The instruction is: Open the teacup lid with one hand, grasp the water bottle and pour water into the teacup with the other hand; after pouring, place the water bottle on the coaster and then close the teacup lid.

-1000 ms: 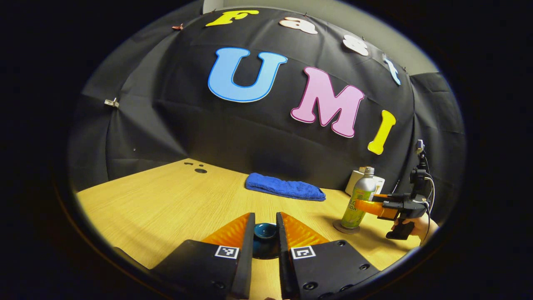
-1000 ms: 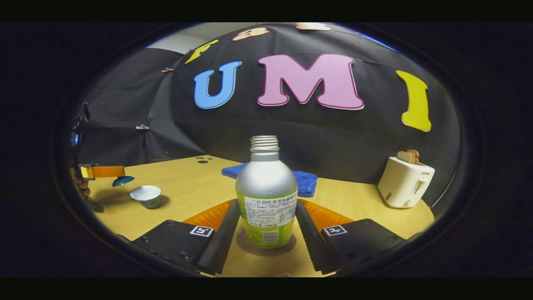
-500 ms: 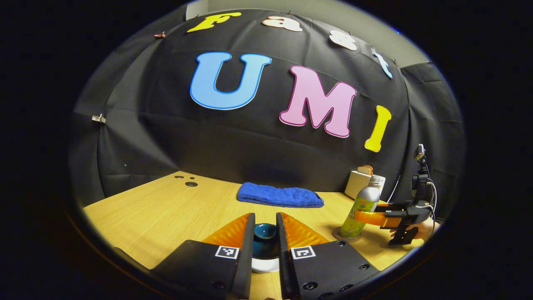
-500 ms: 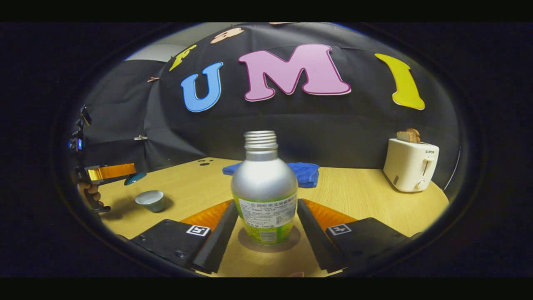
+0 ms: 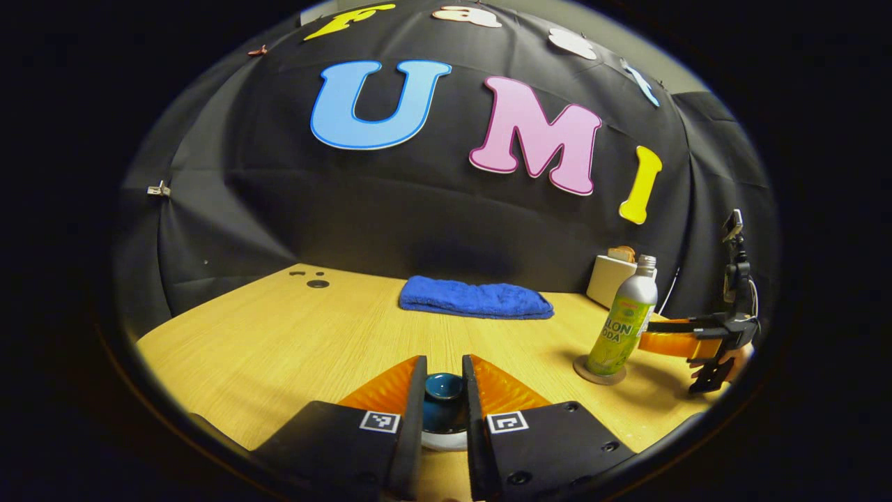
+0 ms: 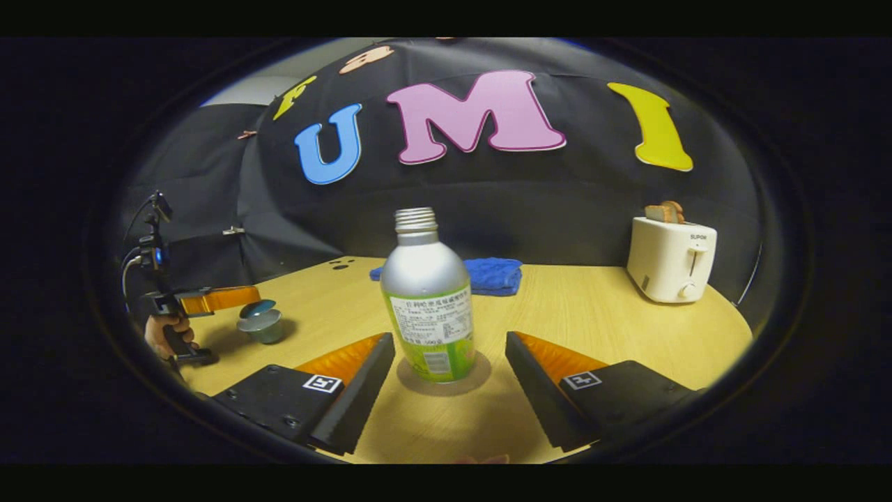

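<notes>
Right gripper view looks over a big wooden table (image 6: 599, 328) with lots of bare room in the middle and a round front edge close to the camera. At the far right, near the back edge, sits a white toaster (image 6: 670, 259) with bread in it. A blue towel (image 6: 492, 274) lies folded by the back wall. The water bottle (image 6: 426, 300) stands upright on a round coaster (image 6: 481, 368), with no cap on its neck. The right gripper (image 6: 449, 373) is wide open, one finger on each side of the bottle with a clear gap on both sides, touching nothing. Far off to the left, near the table's left edge, a hand (image 6: 162, 333) holds the other tool over the small teacup (image 6: 263, 328), and the blue lid (image 6: 256, 310) sits on top of the cup. Left gripper view shows the left gripper (image 5: 443, 390) squeezed tight on the lid's knob (image 5: 444, 385), with the white rim of the teacup (image 5: 443, 440) showing just under the lid. Ahead of it the table (image 5: 279, 335) is bare all the way to the towel (image 5: 475, 300). Well off to the right the bottle (image 5: 623, 326) stands on its coaster (image 5: 598, 372), and the other tool's fingers (image 5: 672, 343) sit just beside it, apart from it.
</notes>
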A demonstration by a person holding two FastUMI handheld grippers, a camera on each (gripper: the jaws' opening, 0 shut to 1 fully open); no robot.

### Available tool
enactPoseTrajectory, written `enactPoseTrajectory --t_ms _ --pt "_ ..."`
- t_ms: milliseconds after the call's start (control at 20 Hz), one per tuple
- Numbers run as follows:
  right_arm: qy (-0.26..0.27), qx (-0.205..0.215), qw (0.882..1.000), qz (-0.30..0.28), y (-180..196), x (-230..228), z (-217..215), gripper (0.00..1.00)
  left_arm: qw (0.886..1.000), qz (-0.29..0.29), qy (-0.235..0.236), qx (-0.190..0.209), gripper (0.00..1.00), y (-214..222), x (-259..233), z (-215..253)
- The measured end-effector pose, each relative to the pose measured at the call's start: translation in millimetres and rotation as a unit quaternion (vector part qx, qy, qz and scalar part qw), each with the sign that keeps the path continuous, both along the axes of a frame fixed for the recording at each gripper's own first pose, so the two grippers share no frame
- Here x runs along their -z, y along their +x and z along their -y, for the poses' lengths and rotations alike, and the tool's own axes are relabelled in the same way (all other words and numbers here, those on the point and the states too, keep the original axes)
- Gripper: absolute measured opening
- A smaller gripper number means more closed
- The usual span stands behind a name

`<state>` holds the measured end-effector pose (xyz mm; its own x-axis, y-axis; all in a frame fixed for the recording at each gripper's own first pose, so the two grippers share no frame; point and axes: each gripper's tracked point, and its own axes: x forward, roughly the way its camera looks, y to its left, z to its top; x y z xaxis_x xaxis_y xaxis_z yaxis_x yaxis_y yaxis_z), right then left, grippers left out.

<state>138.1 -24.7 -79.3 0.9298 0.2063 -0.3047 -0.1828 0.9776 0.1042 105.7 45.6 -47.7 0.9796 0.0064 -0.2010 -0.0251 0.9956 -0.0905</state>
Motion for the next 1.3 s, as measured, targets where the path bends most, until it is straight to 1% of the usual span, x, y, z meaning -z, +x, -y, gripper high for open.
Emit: enactPoseTrajectory --t_ms 250,450,550,750,800,850,900,1050,1200,1250,1300 --pt "-0.009 0.003 1.0 0.008 -18.5 -7.6 13.1 0.99 1.0 -0.01 0.016 0.011 0.31 0.4 9.8 13.8" --pt "-0.006 0.0 1.0 0.013 -26.9 -13.3 14.4 0.99 0.999 -0.013 0.033 -0.004 0.31 -3.4 10.6 10.2" --pt "-0.007 0.0 1.0 0.016 -27.7 -15.5 15.4 0.99 0.999 -0.012 0.034 -0.005 0.31 -4.1 11.0 10.1" --pt "-0.001 -0.005 1.0 0.02 -32.8 -20.6 11.8 0.99 0.999 -0.015 0.036 -0.004 0.36 -4.8 11.5 10.8" --pt "-0.001 -0.005 1.0 0.021 -35.1 -21.8 11.5 0.99 0.999 -0.014 0.039 -0.005 0.43 -5.0 11.4 9.9" --pt "0.0 -0.005 1.0 0.022 -36.4 -23.1 12.1 0.99 0.999 -0.011 0.043 -0.009 0.4 -5.1 9.0 7.7" --pt "0.003 -0.004 1.0 0.023 -38.8 -24.5 12.4 0.99 0.999 -0.005 0.045 -0.011 0.46 -5.0 5.3 7.6" --pt "0.01 0.002 1.0 0.026 -49.9 -30.2 13.1 0.99 0.999 0.013 0.044 -0.015 0.55 -12.1 -6.5 7.6" --pt "0.02 0.016 0.999 0.041 -65.7 -34.9 13.3 0.99 0.998 0.037 0.038 -0.024 0.66 -31.2 -22.3 9.9" --pt "0.023 0.022 0.998 0.048 -72.3 -37.6 11.9 0.99 0.998 0.046 0.034 -0.025 0.69 -38.7 -28.1 12.2" --pt "0.022 0.028 0.998 0.056 -79.0 -39.4 11.4 0.99 0.998 0.054 0.031 -0.027 0.73 -46.7 -31.3 14.3"
